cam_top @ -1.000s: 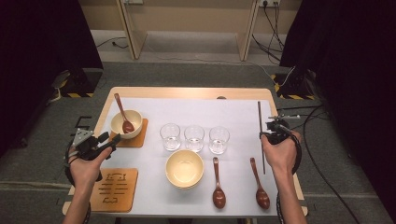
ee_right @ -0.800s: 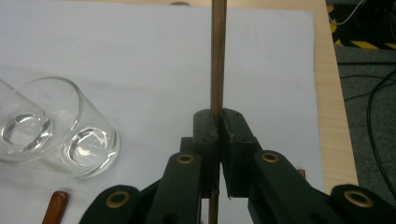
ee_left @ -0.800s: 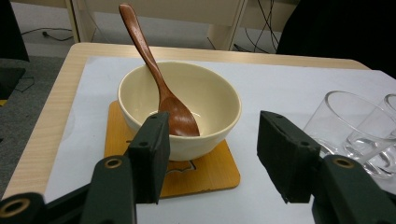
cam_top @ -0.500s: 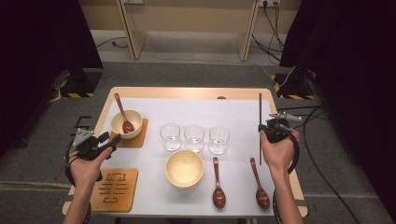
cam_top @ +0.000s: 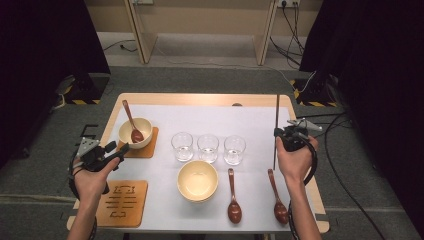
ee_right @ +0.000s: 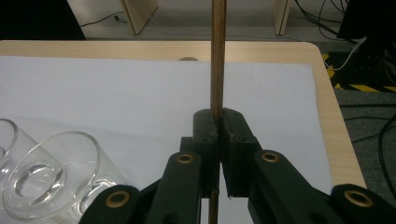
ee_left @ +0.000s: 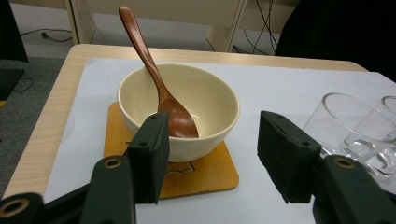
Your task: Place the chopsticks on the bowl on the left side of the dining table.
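My right gripper (cam_top: 283, 134) is shut on a thin wooden chopstick (cam_top: 276, 117) and holds it off the table near the right edge. In the right gripper view the chopstick (ee_right: 217, 56) runs straight up from between the closed pads of that gripper (ee_right: 218, 123). My left gripper (cam_top: 120, 148) stands open at the left, pointing at a cream bowl (cam_top: 142, 129) with a brown spoon (cam_top: 131, 121) in it, on a wooden coaster (cam_top: 149, 150). In the left gripper view the bowl (ee_left: 205, 98) and spoon (ee_left: 159, 84) lie just beyond the parted jaws of my left gripper (ee_left: 215, 135), untouched.
Three empty glasses (cam_top: 208, 147) stand in a row mid-table. In front of them sit a second cream bowl (cam_top: 198, 180) and two brown spoons (cam_top: 233, 197) (cam_top: 277, 197). A second wooden coaster (cam_top: 123, 202) lies bare at the front left. A white sheet (cam_top: 215, 120) covers the table.
The chopstick in my right gripper has tipped slightly and now reaches further toward the table's far edge. The left hand and its gripper have stayed put.
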`<state>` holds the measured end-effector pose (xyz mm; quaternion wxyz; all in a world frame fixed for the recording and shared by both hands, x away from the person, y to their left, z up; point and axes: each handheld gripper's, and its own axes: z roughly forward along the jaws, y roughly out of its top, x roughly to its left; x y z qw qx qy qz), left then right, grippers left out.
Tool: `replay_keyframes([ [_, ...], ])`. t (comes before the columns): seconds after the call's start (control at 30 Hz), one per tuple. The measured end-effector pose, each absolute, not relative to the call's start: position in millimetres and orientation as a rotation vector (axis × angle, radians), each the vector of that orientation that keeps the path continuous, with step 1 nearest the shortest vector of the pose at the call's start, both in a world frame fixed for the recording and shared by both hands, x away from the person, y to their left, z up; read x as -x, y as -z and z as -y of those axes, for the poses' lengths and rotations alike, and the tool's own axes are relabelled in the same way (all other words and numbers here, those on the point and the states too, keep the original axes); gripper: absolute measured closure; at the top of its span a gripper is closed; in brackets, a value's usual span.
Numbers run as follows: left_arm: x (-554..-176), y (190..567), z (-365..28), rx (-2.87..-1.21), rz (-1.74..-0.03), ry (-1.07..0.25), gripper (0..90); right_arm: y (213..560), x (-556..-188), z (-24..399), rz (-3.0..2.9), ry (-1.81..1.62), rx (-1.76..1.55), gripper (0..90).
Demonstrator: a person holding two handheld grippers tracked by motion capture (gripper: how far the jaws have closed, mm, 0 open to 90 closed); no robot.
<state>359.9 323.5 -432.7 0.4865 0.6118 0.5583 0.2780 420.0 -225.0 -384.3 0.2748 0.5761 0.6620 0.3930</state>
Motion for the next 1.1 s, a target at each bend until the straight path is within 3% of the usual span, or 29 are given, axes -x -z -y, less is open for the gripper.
replay_keyframes([
  [1.1,-359.4,432.4,-323.6,-1.483,-1.357,-0.682,43.4,384.5,-429.2,213.8,-1.658,-1.202,-1.418,85.3],
])
